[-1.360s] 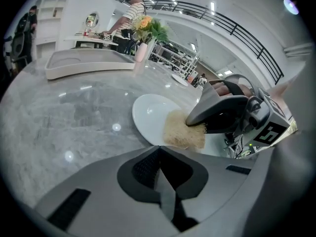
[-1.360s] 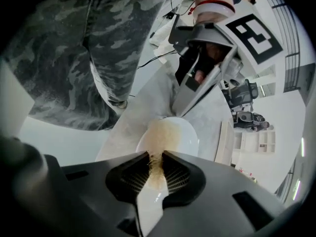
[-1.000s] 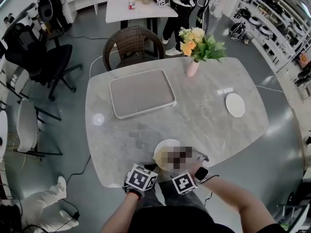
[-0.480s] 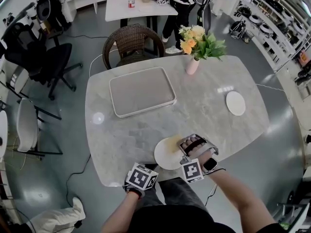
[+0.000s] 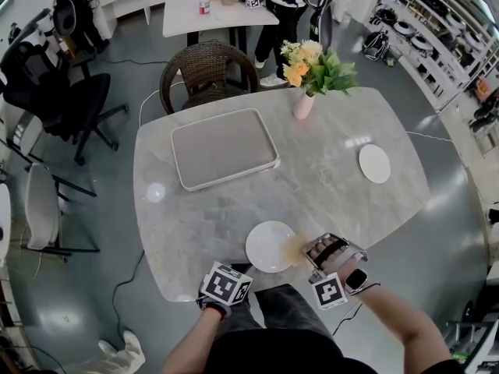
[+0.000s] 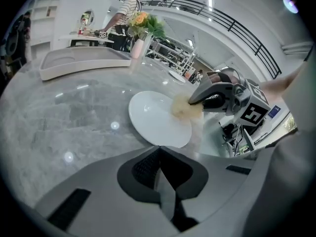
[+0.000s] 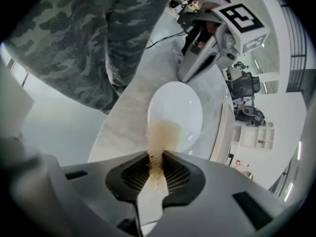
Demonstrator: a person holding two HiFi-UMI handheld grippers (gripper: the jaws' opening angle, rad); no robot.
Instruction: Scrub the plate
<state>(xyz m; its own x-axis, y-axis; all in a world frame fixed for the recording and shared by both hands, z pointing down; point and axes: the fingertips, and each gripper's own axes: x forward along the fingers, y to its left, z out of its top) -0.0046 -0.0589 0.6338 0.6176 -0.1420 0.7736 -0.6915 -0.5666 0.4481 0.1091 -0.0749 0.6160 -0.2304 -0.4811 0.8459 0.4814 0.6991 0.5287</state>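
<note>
A white plate (image 5: 267, 245) lies near the front edge of the marble table (image 5: 335, 193). My right gripper (image 5: 306, 250) is shut on a tan fibrous scrubber (image 5: 295, 248), which rests at the plate's right rim. In the right gripper view the scrubber (image 7: 161, 136) sticks out of the shut jaws onto the plate (image 7: 180, 107). My left gripper (image 5: 235, 270) is shut with nothing in it, its tips at the plate's near rim. The left gripper view shows the plate (image 6: 153, 117), the scrubber (image 6: 184, 108) and the right gripper (image 6: 205, 98) beyond my left gripper (image 6: 159, 174).
A large grey tray (image 5: 224, 148) sits at the table's back left. A small white plate (image 5: 375, 164) lies at the right, and a pink vase of flowers (image 5: 304, 100) at the back. A wicker chair (image 5: 204, 72) stands behind the table; a person (image 5: 284, 10) stands farther off.
My right gripper has swept the scrubber to the right, from over the plate's middle to its right rim. The left gripper has stayed where it was.
</note>
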